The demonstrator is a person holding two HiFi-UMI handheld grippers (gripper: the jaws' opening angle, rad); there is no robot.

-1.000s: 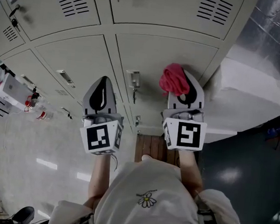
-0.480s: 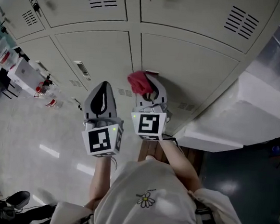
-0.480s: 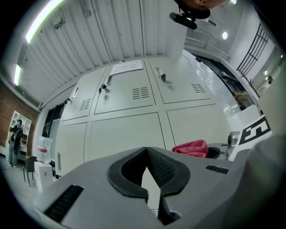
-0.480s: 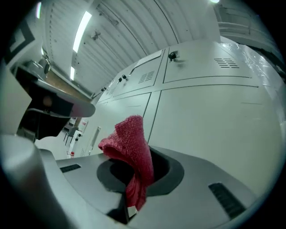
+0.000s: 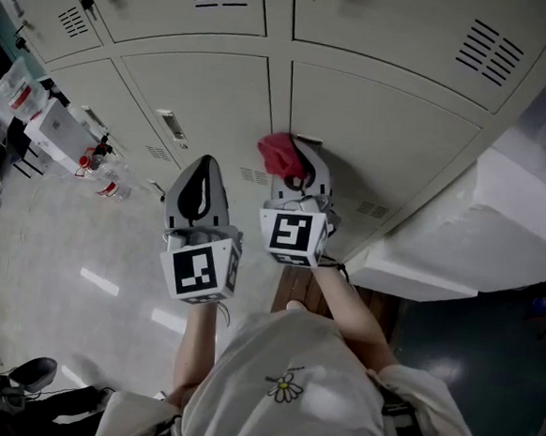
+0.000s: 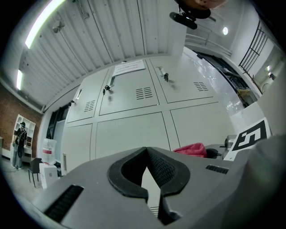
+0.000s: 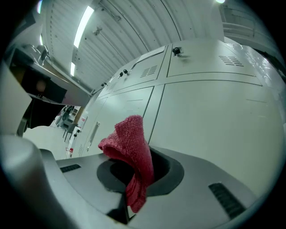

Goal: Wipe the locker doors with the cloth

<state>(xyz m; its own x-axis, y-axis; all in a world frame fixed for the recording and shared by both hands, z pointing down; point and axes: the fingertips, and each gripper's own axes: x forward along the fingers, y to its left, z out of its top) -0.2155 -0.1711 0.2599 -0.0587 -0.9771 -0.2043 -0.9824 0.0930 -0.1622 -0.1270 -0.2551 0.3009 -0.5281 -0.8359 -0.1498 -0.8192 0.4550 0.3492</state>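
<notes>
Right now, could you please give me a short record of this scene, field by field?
Setting: bank of pale locker doors, all shut
Right gripper: shut on red cloth
Cloth position: held up by the seam between two lower doors; contact unclear
Left gripper: shut, empty, beside the right one, off the doors

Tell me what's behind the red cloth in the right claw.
A pale locker door and the vertical seam beside it. The right claw is shut on the cloth, which covers the patch of door directly behind it.
</notes>
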